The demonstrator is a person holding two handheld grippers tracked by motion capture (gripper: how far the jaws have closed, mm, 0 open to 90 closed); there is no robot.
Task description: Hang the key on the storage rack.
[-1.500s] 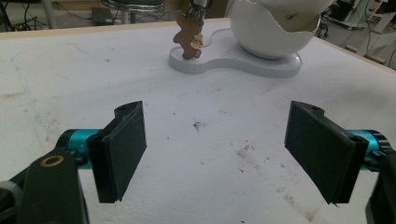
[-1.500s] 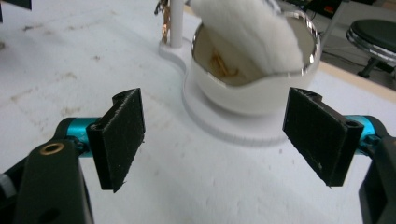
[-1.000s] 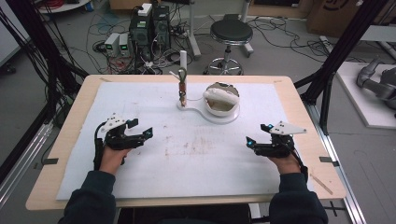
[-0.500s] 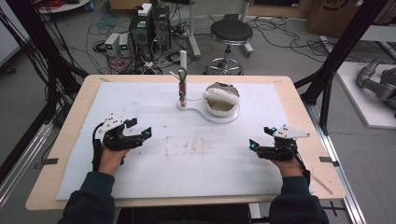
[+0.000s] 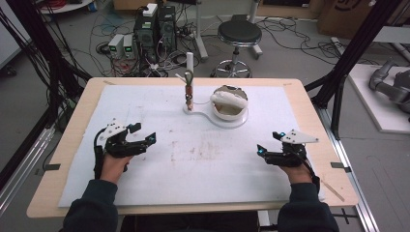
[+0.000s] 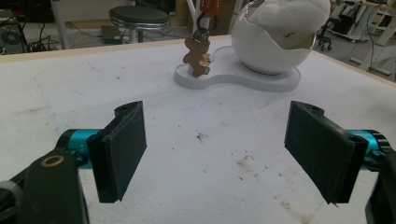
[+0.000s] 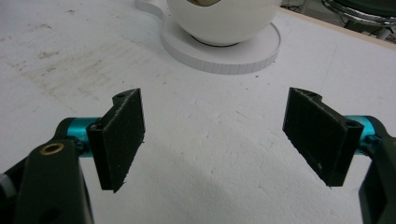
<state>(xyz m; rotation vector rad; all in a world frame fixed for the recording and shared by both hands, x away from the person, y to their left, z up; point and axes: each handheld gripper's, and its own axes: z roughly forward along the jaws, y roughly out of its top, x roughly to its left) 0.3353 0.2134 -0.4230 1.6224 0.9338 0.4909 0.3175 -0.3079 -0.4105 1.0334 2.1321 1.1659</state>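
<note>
Bowl [image 6: 271,51] glossy white, looks ceramic; stand [image 6: 243,80] under it matt white plastic with ridged edge. Mat [image 5: 203,159] matt white, rough, stained, on a pale wood surface [image 5: 77,121]. Left claw [image 6: 224,154] and right claw [image 7: 219,140] pads matt black, grainy, on shiny teal metal.

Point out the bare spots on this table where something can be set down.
Widest free patch: the white mat between the left gripper and right gripper, stained but bare. Also free: the mat's far-left corner, left of the hanging keychain, and the far-right strip beside the white bowl. Crowded: the white base at far centre.
</note>
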